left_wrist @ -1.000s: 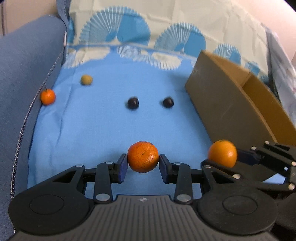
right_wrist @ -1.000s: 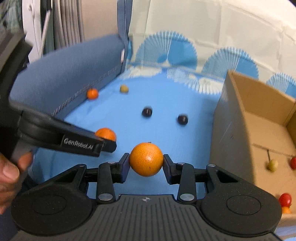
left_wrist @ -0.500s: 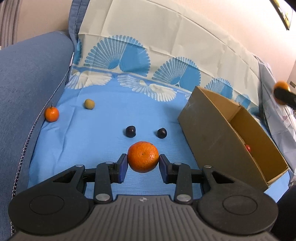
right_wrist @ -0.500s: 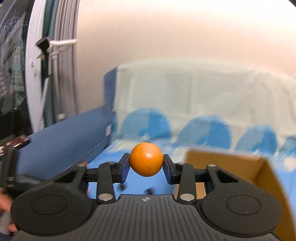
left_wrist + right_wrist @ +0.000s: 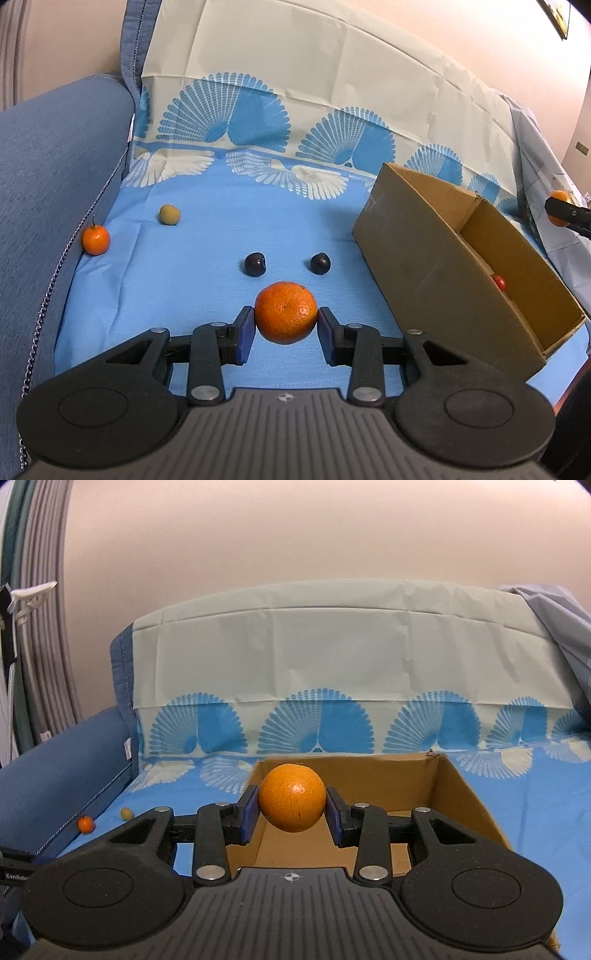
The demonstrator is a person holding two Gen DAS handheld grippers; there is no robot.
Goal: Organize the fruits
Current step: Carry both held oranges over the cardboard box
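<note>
Blue sofa cloth (image 5: 192, 280); L tool (image 5: 286, 325) grips mandarin (image 5: 286, 312); R tool (image 5: 291, 808) grips orange (image 5: 292, 796) over box (image 5: 465, 794)

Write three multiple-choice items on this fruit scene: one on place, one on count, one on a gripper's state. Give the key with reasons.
1. Where is the open brown cardboard box relative to the right gripper?
A. directly ahead of it
B. behind the sofa back
C. on the blue armrest

2. How many dark round fruits lie on the blue patterned cloth?
A. none
B. two
C. five

3. The left gripper is:
A. wide open and empty
B. shut on a rough orange mandarin
C. shut on a dark fruit

Key: 1 A, the box fills the right wrist view ahead; 2 B, one beside another; 3 B, both pads press it.
</note>
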